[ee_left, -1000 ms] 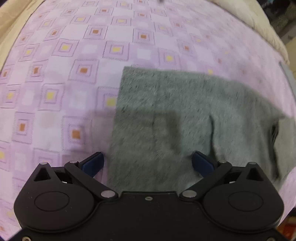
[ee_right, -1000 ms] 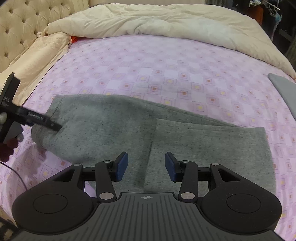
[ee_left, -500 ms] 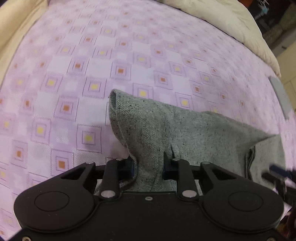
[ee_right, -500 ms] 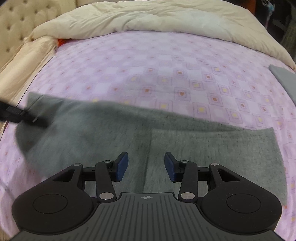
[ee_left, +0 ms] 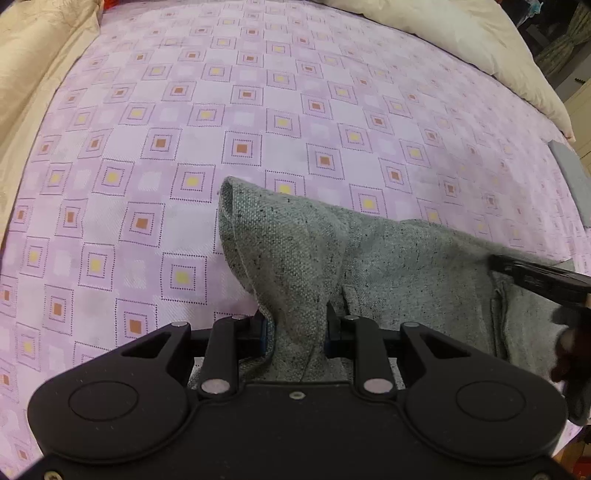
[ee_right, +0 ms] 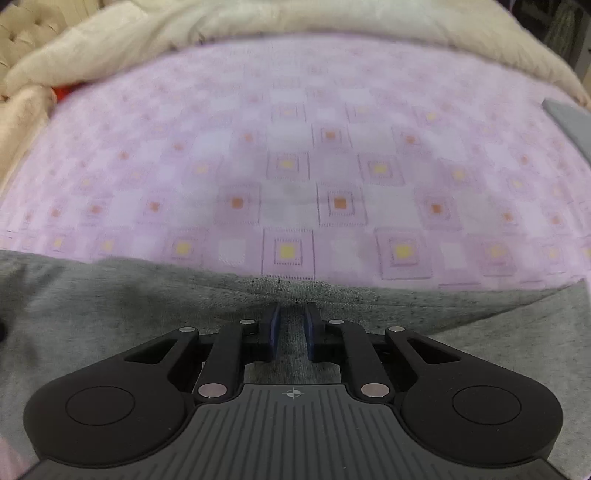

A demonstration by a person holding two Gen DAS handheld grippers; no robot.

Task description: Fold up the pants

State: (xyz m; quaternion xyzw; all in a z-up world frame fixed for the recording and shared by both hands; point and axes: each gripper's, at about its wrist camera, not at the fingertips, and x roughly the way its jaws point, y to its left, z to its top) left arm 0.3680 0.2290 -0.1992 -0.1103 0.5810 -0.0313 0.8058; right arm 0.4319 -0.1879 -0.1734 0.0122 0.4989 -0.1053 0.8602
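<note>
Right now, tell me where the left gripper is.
In the left wrist view, the left gripper sits bottom centre, shut on a raised bunch of the grey pants above the purple bedsheet.

Bed: covered by a lilac sheet printed with nested squares, yellow and orange centres. Cream duvet: bunched along the far edge. Beige tufted headboard: far left corner. Satin cream pillow: left side. Grey folded cloth: right edge. Dark curtain: beyond the bed, right.
</note>
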